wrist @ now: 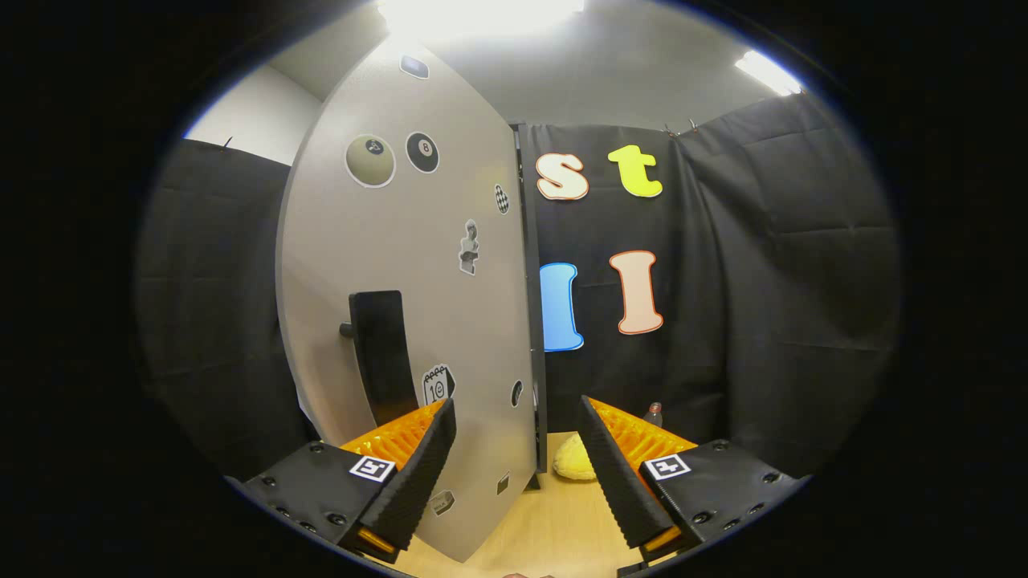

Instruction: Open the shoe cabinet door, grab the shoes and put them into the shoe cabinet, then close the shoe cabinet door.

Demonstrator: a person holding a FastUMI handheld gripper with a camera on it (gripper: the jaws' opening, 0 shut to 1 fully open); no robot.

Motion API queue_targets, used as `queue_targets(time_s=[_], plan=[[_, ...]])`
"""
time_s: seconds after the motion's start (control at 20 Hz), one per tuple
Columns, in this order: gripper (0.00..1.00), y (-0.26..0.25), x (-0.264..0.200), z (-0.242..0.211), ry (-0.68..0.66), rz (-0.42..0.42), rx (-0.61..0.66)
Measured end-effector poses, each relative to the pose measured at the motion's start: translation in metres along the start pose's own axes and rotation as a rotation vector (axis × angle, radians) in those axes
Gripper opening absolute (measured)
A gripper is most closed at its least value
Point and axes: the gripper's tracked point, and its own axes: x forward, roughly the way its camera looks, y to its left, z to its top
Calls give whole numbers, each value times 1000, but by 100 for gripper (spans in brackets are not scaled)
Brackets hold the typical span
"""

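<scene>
Gripper [516, 449] fingers stood wide apart as I held them, clamped on nothing, with open space between the two pads. Between them and just ahead I saw the lower edge of the shoe cabinet door [401, 281], a pale grey panel swung open toward me so that its free edge fell in the gap between my fingers, nearer the left one. Whether the left finger touched the panel I could not tell. Below the door lay the light wooden tabletop [554, 522].

On the door's face, just beyond my left finger, sat a dark upright handle [381, 353] with a small knob at its side. Stickers [392, 156] were scattered over the panel: two round ones high up, a small figure near the middle, a calendar-like one low beside the handle, and a few tiny ones along the edge.

Past the door's edge, on the tabletop between my fingers and closer to the right one, lay a soft yellow thing [577, 466], partly hidden by the door; I could not tell whether it was a shoe. Beyond my right finger stood a small bottle [654, 413]. Farther back hung the black cloth wall [763, 281], and above it bright ceiling lights [482, 12].
</scene>
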Motion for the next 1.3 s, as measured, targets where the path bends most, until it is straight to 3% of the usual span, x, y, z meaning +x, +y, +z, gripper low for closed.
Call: queue_targets(time_s=[0.3,0.55,0.7,0.9,1.3], plan=[[97,62,27,0,9,72,-27],[97,124,51,1,9,203,-47],[97,127,57,3,-1,191,-76],[98,108,53,1,-16,102,-131],[98,94,23,-13,-7,54,-113]])
